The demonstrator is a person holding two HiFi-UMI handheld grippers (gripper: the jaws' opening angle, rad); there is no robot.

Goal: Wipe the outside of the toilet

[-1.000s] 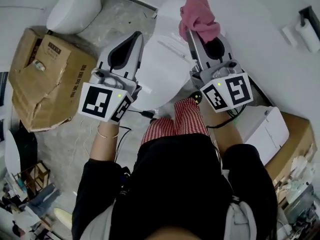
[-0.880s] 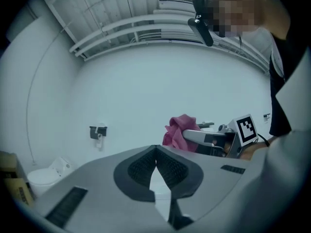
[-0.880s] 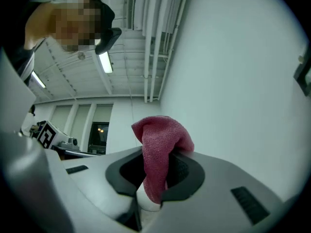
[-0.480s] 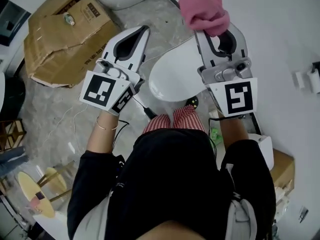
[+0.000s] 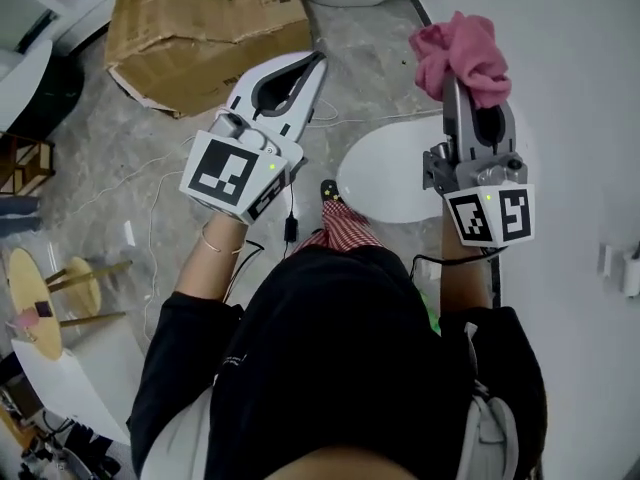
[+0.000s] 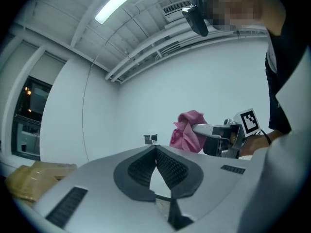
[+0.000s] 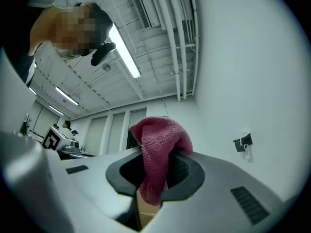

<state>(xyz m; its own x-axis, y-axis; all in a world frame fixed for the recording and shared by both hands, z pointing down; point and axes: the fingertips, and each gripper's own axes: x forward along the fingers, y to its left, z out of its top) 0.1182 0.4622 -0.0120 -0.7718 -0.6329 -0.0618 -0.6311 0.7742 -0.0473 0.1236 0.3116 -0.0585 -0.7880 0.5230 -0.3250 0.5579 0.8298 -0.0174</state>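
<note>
The white oval toilet (image 5: 385, 183) sits below the person, between both arms, with a brown cardboard box (image 5: 190, 18) on the floor beyond. The left hand-held gripper (image 5: 316, 60) is closed and empty. The right hand-held gripper (image 5: 455, 86) pinches a crumpled pink cloth (image 5: 460, 50), lifted clear of the toilet

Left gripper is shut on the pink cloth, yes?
No, wrong side. The pink cloth is in the right gripper, which is shut on it, as the right gripper view shows. The left gripper is shut with nothing between its jaws.
</note>
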